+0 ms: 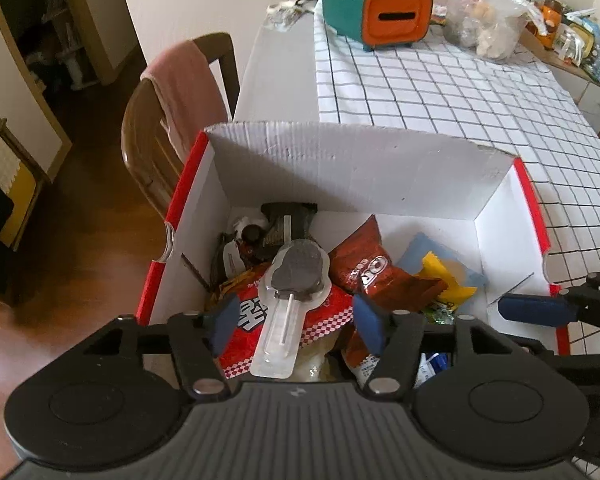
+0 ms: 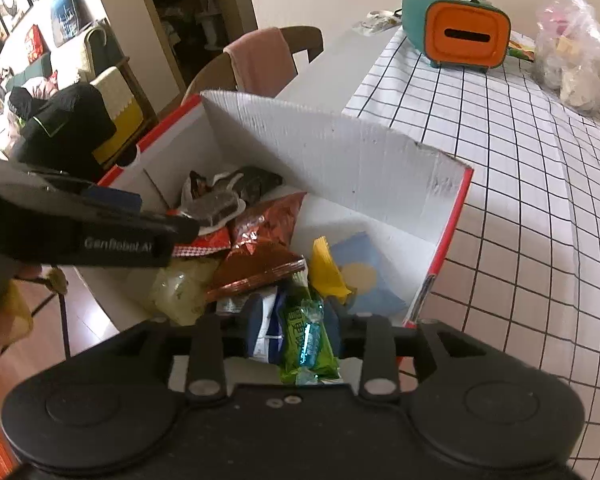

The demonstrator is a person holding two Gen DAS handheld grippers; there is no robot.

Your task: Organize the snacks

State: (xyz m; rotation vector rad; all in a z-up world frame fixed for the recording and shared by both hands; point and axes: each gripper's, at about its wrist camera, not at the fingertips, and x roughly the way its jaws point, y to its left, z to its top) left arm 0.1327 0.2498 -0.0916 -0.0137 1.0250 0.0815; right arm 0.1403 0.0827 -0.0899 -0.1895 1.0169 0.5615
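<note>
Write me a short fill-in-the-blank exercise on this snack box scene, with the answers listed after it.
1. The left tool is open above a clear-wrapped lollipop whose head is dark ____.
2. The right tool is shut on a ____ snack packet.
3. The cardboard box is white inside, with ____ edges.
4. The tissue holder at the far end of the checked tablecloth has an ____ front face.

Answers: grey; green; red; orange
</note>
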